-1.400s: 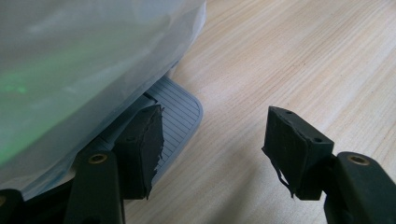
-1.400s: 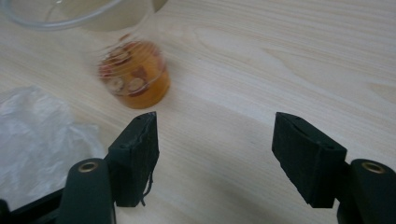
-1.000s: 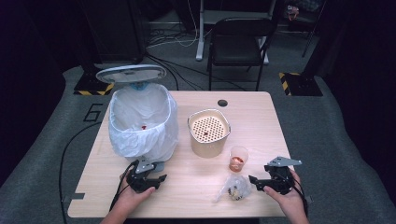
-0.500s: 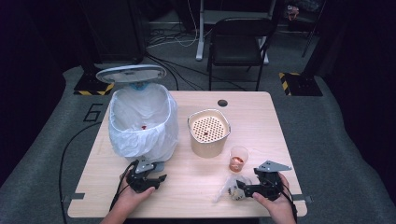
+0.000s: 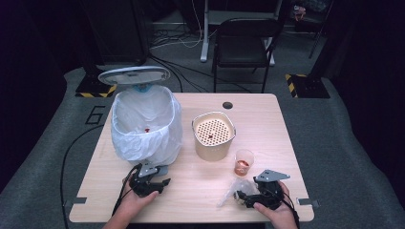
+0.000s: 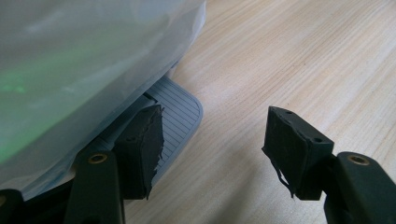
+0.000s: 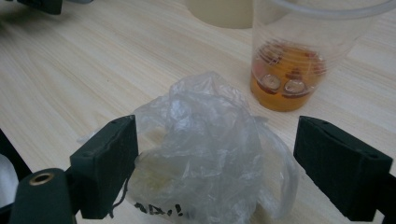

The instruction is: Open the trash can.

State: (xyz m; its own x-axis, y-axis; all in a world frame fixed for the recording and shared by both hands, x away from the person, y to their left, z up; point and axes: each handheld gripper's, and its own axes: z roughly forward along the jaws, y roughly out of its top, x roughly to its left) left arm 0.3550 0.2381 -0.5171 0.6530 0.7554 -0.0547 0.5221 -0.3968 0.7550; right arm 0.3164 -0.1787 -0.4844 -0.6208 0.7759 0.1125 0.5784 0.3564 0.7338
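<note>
The right hand-held gripper (image 7: 215,172) stands released, its jaws spread wide around the crumpled plastic bag (image 7: 210,154), the left pad just touching the crinkled film and the right pad apart from it. The bag lies on the tabletop (image 5: 286,143) just in front of the plastic cup (image 5: 244,161), a clear shapeless wad with no readable long axis. The left hand-held gripper (image 6: 215,144) is open on nothing, beside the bin's foot pedal (image 6: 180,112), well apart from the cup.

Crumpled clear plastic bag (image 7: 210,154), thin and wrinkled, with black print near its lower edge, lies in a loose heap on the pale wooden table. It sits between my right claw's (image 7: 215,175) spread jaws, near table's front edge (image 5: 232,190).
</note>
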